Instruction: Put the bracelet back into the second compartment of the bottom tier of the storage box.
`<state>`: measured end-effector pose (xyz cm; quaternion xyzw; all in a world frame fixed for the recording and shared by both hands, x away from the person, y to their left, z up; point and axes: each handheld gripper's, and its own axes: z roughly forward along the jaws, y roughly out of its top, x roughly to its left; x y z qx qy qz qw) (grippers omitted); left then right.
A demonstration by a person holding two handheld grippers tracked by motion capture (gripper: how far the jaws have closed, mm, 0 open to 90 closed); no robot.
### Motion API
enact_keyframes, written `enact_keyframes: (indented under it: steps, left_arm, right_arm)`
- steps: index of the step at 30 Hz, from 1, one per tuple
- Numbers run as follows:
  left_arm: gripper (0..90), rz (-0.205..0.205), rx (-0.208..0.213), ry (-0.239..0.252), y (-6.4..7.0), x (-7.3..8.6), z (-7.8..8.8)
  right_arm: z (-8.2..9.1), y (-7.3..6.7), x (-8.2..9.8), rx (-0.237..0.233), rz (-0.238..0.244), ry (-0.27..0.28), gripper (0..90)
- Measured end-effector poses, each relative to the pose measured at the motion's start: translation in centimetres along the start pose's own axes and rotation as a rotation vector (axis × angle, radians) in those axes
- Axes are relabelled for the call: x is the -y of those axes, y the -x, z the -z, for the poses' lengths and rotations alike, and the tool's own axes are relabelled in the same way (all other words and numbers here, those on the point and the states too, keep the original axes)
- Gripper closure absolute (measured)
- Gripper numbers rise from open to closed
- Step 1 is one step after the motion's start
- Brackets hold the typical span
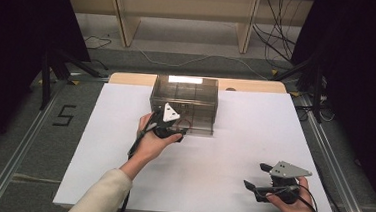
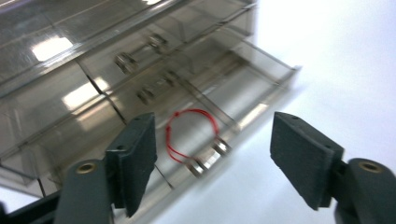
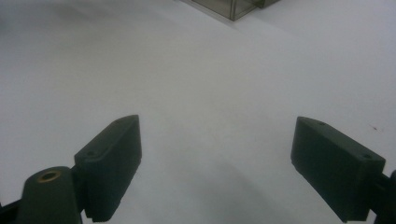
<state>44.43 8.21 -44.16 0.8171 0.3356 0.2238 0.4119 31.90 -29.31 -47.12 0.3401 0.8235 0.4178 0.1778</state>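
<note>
- White table (image 1: 223, 153): clear drawer cabinet (image 1: 183, 103) sits at 12 o'clock.
- Bottom drawer (image 2: 224, 121) pulled out, red cord loop (image 2: 191, 133) lying inside.
- Left gripper (image 2: 212, 161) at drawer front, jaws apart, nothing gripped.
- Right gripper (image 1: 256, 176) at 5 o'clock, jaws wide, empty.

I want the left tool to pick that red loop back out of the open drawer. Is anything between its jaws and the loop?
Nothing visible blocks it. The left tool hangs open above the pulled-out drawer, whose top is uncovered, and the red loop lies bare on its floor. Only the drawer's front wall and handle sit close by.
</note>
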Motion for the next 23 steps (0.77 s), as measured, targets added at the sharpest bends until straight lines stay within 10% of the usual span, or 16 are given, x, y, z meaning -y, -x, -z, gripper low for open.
enact_keyframes:
  steps: [11,23]
  left_arm:
    - [20.1,0.0,0.108,0.057,0.9,3.7,5.5]
    - [19.3,0.066,0.077,0.06,0.4,9.4,10.7]
  right_arm:
    - [0.0,-0.1,0.0,0.001,0.004,-0.003,16.9]
    - [0.0,-0.1,-0.1,0.002,0.009,-0.008,16.8]
